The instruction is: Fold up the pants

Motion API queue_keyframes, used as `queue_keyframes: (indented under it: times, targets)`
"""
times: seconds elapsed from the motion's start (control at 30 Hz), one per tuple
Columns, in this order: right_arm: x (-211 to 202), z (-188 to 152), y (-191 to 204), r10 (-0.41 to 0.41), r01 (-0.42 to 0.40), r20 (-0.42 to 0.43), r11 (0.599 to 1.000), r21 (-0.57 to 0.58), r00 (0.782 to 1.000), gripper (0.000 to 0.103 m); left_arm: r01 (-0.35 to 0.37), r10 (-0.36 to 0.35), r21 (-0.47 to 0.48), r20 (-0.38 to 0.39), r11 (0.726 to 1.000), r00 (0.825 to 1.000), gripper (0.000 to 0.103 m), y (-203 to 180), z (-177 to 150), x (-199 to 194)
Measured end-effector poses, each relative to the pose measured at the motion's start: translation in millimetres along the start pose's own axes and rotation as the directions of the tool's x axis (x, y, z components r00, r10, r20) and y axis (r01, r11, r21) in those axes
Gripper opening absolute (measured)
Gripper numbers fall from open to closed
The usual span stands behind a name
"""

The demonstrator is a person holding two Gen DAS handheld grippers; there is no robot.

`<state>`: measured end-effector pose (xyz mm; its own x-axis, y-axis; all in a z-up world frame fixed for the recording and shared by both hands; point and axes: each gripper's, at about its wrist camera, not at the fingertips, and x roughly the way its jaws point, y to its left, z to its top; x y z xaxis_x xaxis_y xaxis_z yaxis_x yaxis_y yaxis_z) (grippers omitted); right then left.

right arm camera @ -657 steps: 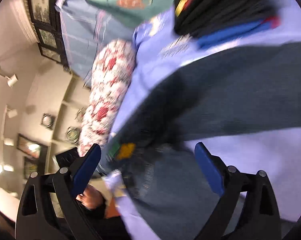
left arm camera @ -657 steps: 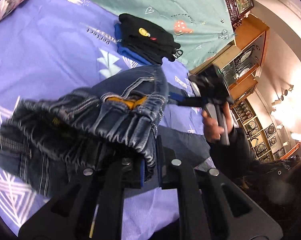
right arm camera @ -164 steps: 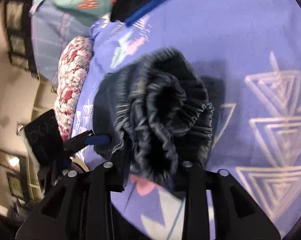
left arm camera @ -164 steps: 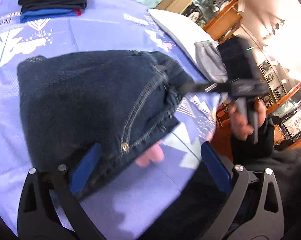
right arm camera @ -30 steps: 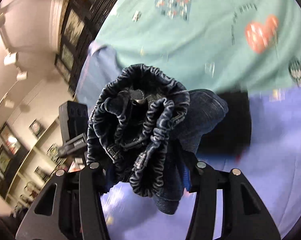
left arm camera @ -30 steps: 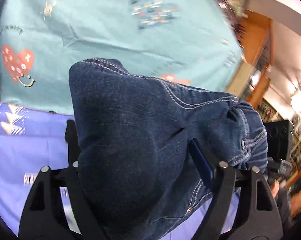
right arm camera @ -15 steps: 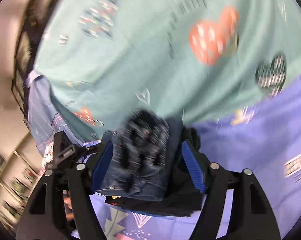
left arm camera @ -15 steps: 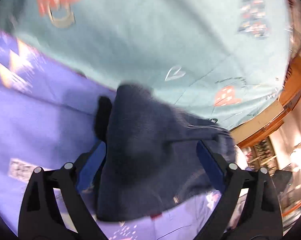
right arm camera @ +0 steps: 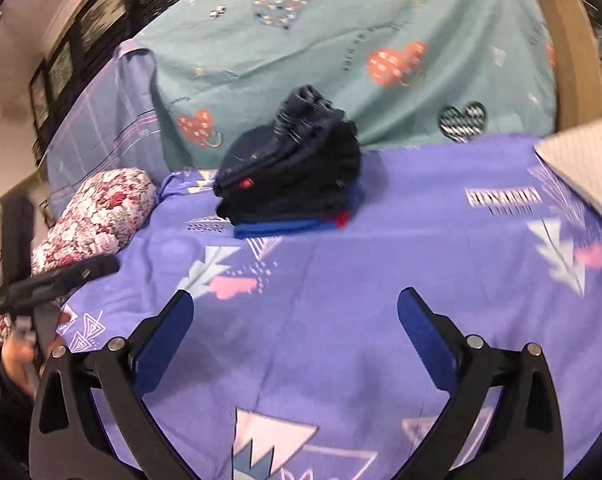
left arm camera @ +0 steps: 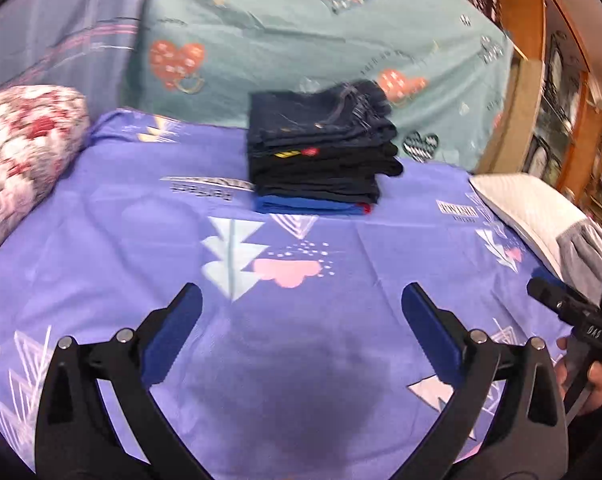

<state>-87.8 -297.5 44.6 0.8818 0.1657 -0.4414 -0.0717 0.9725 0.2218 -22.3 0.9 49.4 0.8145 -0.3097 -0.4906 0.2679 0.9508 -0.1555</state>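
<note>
The folded jeans (left arm camera: pixel 321 114) are now lying on top of the pile of clothes (left arm camera: pixel 321 168) at the far side of the purple bedsheet (left arm camera: pixel 141 248), where a second ago both tools were still carrying them. The left gripper (left arm camera: pixel 301 328) and right gripper (right arm camera: pixel 295 332) are pulling back over bare sheet, jaws opening wide with nothing between them. This pair looks finished; the top edge is sitting slightly rumpled toward the green heart-print blanket (right arm camera: pixel 341 40).

The stack (left arm camera: pixel 317 160) was blurred, its lower garments indistinguishable; the pillow (left arm camera: pixel 533 212) and bolster (left arm camera: pixel 21 148) ran off frame.
</note>
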Motion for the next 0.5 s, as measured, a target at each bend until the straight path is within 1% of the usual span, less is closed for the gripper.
queue_keyframes:
  times: [0.03, 0.07, 0.1, 0.17, 0.2, 0.27, 0.33, 0.47, 0.5]
  targets:
    - [-2.2, -8.8, 1.2, -0.042, 0.043, 0.014, 0.999, -0.021, 0.999, 0.102, -0.051, 0.051, -0.005, 0.019, 0.999, 0.999, 0.101, 0.4, -8.6, -8.2]
    - [-3.7, -18.1, 4.5, -0.087, 0.090, 0.038, 0.994, -0.068, 0.995, 0.102, -0.098, 0.098, -0.002, 0.021, 0.995, 0.995, 0.101, 4.4, -14.5, -8.5]
    - [-5.9, -23.9, 9.0, -0.118, 0.123, 0.055, 0.987, -0.108, 0.992, 0.102, -0.123, 0.123, 0.008, 0.018, 0.992, 0.992, 0.101, 7.1, -15.7, -6.5]
    - [-5.6, -28.6, 14.5, -0.144, 0.153, 0.072, 0.977, -0.148, 0.987, 0.102, -0.180, 0.179, 0.019, 0.017, 0.984, 0.984, 0.101, 11.2, -17.9, -5.0]
    - [-6.1, -30.0, 16.3, -0.142, 0.152, 0.073, 0.976, -0.158, 0.987, 0.102, -0.201, 0.200, 0.016, 0.008, 0.980, 0.980, 0.101, 14.5, -20.0, 0.4]
    - [-6.6, -25.6, 15.9, -0.140, 0.151, 0.081, 0.977, -0.153, 0.987, 0.102, -0.208, 0.207, -0.007, -0.017, 0.978, 0.978, 0.101, 21.2, -18.8, 8.3]
    - [-11.4, -26.5, 11.9, -0.140, 0.151, 0.099, 0.981, -0.121, 0.985, 0.102, -0.205, 0.205, -0.006, -0.021, 0.979, 0.979, 0.101, 21.9, -21.0, 11.7]
    - [-15.5, -25.6, 12.9, -0.156, 0.171, 0.141, 0.980, -0.101, 0.978, 0.102, -0.225, 0.226, 0.033, -0.012, 0.974, 0.974, 0.101, 15.5, -25.1, 22.5]
    - [-11.4, -25.7, 13.3, -0.168, 0.182, 0.127, 0.977, -0.107, 0.978, 0.102, -0.222, 0.223, 0.051, -0.023, 0.974, 0.974, 0.101, 11.8, -26.5, 25.8]
